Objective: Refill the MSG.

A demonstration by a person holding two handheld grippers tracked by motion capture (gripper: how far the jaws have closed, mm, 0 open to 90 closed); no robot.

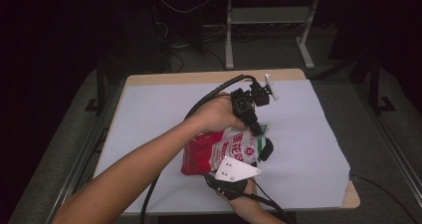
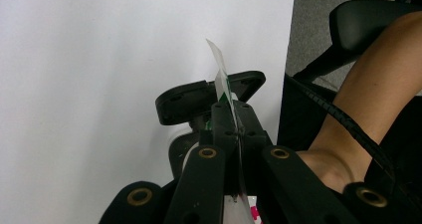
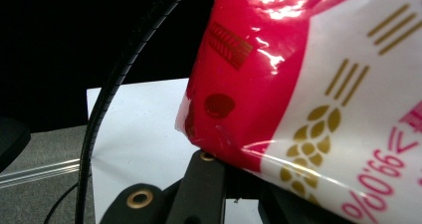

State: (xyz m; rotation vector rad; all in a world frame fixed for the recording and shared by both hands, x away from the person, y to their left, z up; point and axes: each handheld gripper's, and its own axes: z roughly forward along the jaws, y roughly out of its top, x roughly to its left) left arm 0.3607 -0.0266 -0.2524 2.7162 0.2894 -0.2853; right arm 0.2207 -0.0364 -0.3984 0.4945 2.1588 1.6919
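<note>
A red and white plastic bag [image 1: 219, 149] with red print is held up just over the white-covered table [image 1: 159, 109]. My left gripper [image 1: 256, 130] comes from above, in the hand that reaches over the bag, and is shut on the bag's thin white-and-green top edge [image 2: 221, 77], which sticks out past my left gripper's [image 2: 232, 115] jaws. My right gripper [image 1: 261, 152], topped by its pale three-cornered plate [image 1: 237, 170], sits at the bag's near side. In the right gripper view the bag's red lower corner [image 3: 234, 104] lies over my right gripper [image 3: 234, 181], whose jaws look closed on it.
Black cables [image 1: 209, 97] trail from both grippers across the near table. White sheet lies bare to the left and right of the bag. The table's wooden edge [image 1: 209, 77] is at the far side, with grey floor [image 1: 378, 149] around and a white desk frame [image 1: 229, 35] behind.
</note>
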